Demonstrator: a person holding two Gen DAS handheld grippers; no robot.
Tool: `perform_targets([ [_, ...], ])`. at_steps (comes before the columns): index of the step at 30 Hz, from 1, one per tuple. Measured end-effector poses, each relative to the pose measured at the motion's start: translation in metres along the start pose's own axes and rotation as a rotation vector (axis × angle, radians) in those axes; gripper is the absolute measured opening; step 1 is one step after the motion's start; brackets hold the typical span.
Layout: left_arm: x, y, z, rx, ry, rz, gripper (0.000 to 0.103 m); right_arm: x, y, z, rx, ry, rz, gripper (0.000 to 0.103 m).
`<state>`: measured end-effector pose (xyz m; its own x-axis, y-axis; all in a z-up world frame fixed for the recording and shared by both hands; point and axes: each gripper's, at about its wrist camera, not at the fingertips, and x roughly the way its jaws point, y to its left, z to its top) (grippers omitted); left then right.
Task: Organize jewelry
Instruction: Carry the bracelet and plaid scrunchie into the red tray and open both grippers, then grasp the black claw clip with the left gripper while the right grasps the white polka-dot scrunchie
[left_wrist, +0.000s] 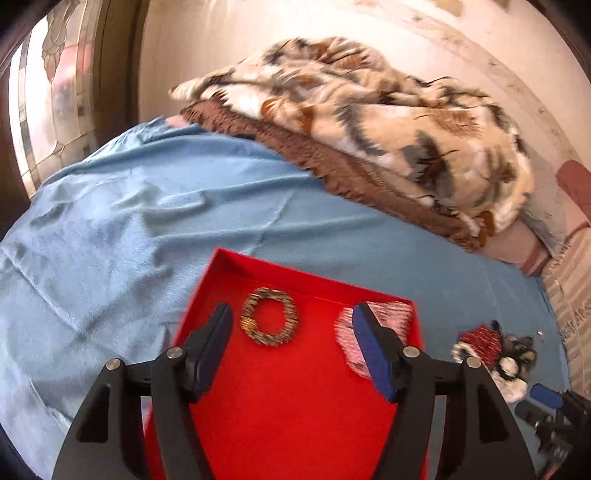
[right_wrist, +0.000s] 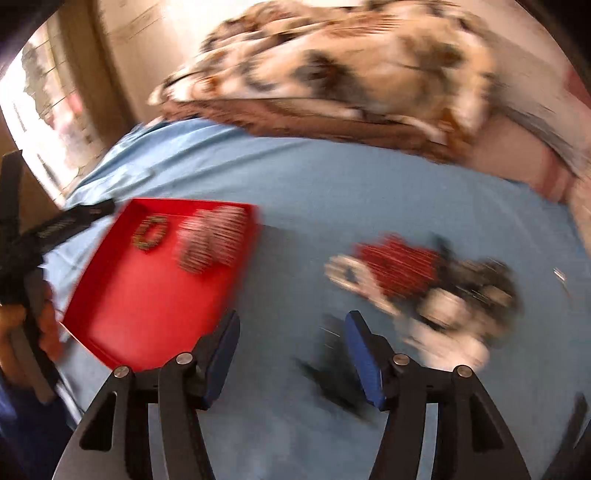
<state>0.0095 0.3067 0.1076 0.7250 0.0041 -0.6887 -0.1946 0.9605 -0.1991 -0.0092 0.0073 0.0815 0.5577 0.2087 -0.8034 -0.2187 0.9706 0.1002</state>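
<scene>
While both tongs hang over the bed with nothing between their pads, the scene reads as follows.

Left tongs (left_wrist: 291, 343): spread, empty, poised above the red tray (left_wrist: 280, 406).
Right tongs (right_wrist: 291, 350): spread, empty, above bare blue sheet (right_wrist: 332, 184) between the tray and the loose pile; the right view is heavily blurred.
Red tray: lies on the bed toward its near edge, open side up.
Sorted items: a brown beaded bracelet (left_wrist: 269, 316) lies near the tray's far wall; a pink-and-white beaded piece (left_wrist: 391, 317) lies in the far right corner, partly hidden behind one pad.
Unsorted jewelry pile (right_wrist: 424, 288): red, white and dark beaded pieces heaped together on the sheet, well to the right of the tray.
Dark item (right_wrist: 332, 373): lies on the sheet just below the right tongs; too blurred to identify.
Blanket (left_wrist: 369, 122): folded along the far side of the bed, clear of the work.
Step in hand (judgement): reaching for the next piece from the pile.
Risk, tangling: the pieces overlap, so a pinch on one strand is likely to drag its neighbours along.
Risk, soft support: the sheet gives and wrinkles; pads closing low may catch fabric instead of beads.
Risk, tray shift: the tray is light and unanchored; a nudge can slide it or scatter its contents.
</scene>
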Motion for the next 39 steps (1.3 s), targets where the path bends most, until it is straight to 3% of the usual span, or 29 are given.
perform_targets([
  [8,-0.042,-0.077,-0.043,0.158,-0.058,-0.125,0.069,-0.030,-0.123,-0.066,0.197,0.007,-0.113,0.064],
  [13,-0.044,-0.118,-0.076,0.205,0.038,-0.197,0.069,-0.025,-0.159,-0.081,0.273,-0.006,-0.072,0.064],
  [22,0.003,-0.177,-0.114,0.210,0.232,-0.230,0.067,0.015,-0.163,-0.067,0.257,-0.032,0.100,0.064],
  [30,0.046,-0.210,-0.126,0.240,0.291,-0.176,0.065,0.054,-0.161,-0.042,0.248,-0.005,0.188,0.064],
  [33,0.055,-0.212,-0.129,0.222,0.306,-0.195,0.065,0.064,-0.161,-0.036,0.248,0.000,0.201,0.064],
  [35,0.059,-0.213,-0.130,0.220,0.309,-0.200,0.057,0.069,-0.163,-0.034,0.266,0.003,0.219,0.064],
  [36,0.060,-0.214,-0.130,0.222,0.316,-0.204,0.039,0.070,-0.164,-0.033,0.272,0.000,0.223,0.061],
  [38,0.067,-0.217,-0.133,0.220,0.357,-0.207,0.019,0.072,-0.164,-0.032,0.275,0.014,0.252,0.018],
  [39,0.067,-0.217,-0.134,0.208,0.353,-0.214,0.018,0.073,-0.165,-0.033,0.283,0.027,0.271,0.016],
])
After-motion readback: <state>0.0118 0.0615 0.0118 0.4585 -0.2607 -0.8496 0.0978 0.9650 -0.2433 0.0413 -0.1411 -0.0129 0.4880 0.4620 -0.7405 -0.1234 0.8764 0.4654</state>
